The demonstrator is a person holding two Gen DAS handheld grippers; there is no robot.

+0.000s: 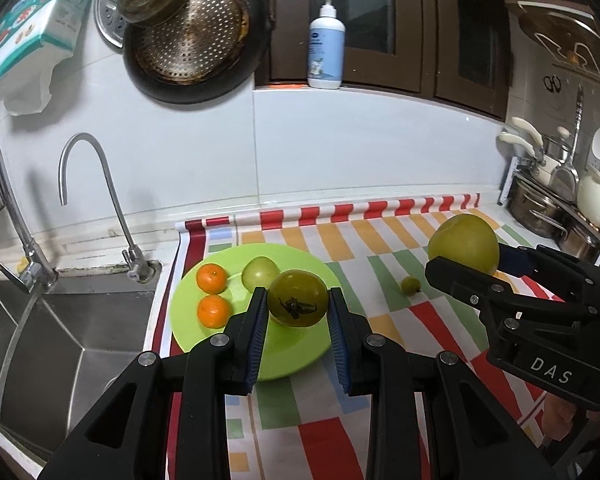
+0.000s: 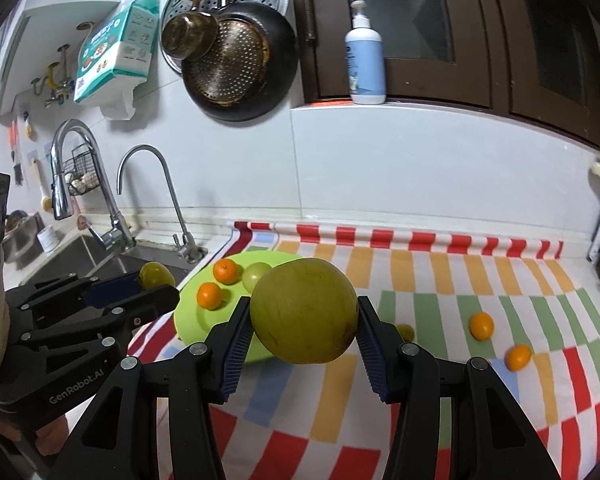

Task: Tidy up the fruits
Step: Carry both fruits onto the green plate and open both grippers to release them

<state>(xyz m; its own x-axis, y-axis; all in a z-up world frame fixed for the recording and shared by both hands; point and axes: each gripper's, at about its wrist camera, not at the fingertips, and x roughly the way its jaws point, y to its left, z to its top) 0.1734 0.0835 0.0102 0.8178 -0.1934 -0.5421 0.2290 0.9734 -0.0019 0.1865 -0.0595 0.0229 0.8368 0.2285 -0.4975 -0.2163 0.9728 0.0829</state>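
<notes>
Lime-green plastic, the plate (image 1: 188,320) is sitting on the striped cloth (image 2: 460,280) beside the steel sink (image 1: 40,320). It is carrying two small oranges (image 1: 211,279) and one pale green fruit (image 1: 260,271). The left gripper (image 1: 298,312) is clamping a green tomato (image 1: 298,298) between its blue pads, stem scar facing the camera, held clear above the plate's near side. The right gripper (image 2: 304,320) is gripping a large yellow-green round fruit (image 2: 304,311), pads pressing both flanks, held above the cloth just right of the plate. Loose fruit is lying on the cloth: a small green fruit (image 1: 410,285) between plate and right gripper, and two small orange fruits (image 2: 481,325) further right, apart from each other. A soap bottle (image 1: 326,46) is standing on the window ledge.
</notes>
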